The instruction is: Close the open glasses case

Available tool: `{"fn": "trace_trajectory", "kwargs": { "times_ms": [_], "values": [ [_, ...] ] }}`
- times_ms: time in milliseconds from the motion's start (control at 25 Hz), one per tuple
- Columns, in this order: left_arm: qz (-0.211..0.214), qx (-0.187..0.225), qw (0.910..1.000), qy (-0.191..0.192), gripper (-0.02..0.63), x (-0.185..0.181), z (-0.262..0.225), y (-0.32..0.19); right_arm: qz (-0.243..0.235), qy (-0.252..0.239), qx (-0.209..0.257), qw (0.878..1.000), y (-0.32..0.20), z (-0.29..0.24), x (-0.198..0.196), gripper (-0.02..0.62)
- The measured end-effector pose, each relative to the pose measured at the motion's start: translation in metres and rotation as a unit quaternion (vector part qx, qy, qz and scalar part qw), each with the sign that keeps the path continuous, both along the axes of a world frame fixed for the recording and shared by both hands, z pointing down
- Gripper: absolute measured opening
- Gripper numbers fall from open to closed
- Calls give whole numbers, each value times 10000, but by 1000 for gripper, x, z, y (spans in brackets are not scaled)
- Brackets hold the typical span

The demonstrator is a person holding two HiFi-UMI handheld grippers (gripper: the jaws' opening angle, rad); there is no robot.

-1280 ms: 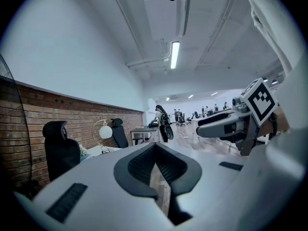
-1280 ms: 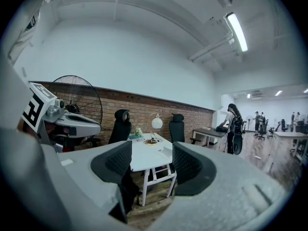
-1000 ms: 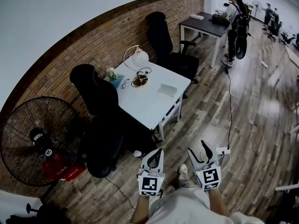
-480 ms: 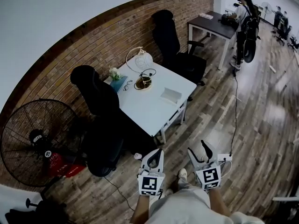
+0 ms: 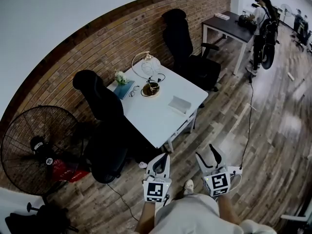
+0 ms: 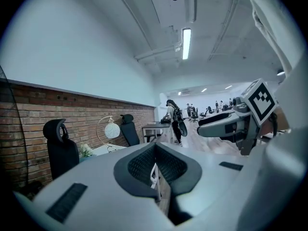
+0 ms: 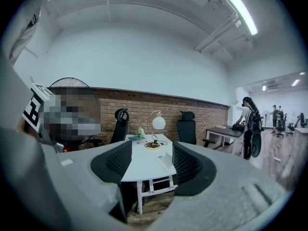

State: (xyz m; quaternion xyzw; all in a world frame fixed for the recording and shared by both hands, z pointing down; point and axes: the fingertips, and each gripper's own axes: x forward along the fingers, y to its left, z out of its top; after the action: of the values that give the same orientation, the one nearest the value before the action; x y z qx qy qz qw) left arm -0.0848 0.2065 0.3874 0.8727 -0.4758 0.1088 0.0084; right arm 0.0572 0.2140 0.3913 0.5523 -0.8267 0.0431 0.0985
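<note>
On far white table [image 5: 151, 116], glasses case [image 5: 179, 104] too small to read; L tool [image 5: 165, 157] closed, R tool [image 5: 204, 152] wide, empty.

A white surface [image 5: 156, 116] is set near a brick wall [image 5: 87, 48], w/ a black office chair [image 5: 100, 99] at one side & a 2nd black chair [image 5: 185, 43] at the far end. On it, a globe lamp [image 5: 146, 67], a small plant [image 5: 120, 77] & a round dish [image 5: 150, 87] are grouped. A standing fan [image 5: 36, 147] is seen on the wood floor [image 5: 273, 130]. A person [image 5: 265, 28] is seen at a dark desk [image 5: 229, 26] in the bkgd.
</note>
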Motion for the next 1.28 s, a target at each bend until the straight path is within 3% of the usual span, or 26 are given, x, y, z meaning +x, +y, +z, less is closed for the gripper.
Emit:
{"fn": "trace_trajectory", "kwargs": {
  "times_ms": [400,640,880,1280],
  "values": [
    [-267,18,9996,-71,5,29,-4,-31,-258,-137,50,9996,-39,-2,28,264],
    [-310,266,9991,-141,5,41,-10,-46,-383,-253,31,9989,-59,-3,40,264],
    [-489,140,9986,-158,5,49,-8,-55,-466,-261,105,9985,-70,-3,49,264],
    [-292,410,9984,-244,5,73,-20,-75,-356,-361,218,9985,-87,-10,71,264]
  ]
}}
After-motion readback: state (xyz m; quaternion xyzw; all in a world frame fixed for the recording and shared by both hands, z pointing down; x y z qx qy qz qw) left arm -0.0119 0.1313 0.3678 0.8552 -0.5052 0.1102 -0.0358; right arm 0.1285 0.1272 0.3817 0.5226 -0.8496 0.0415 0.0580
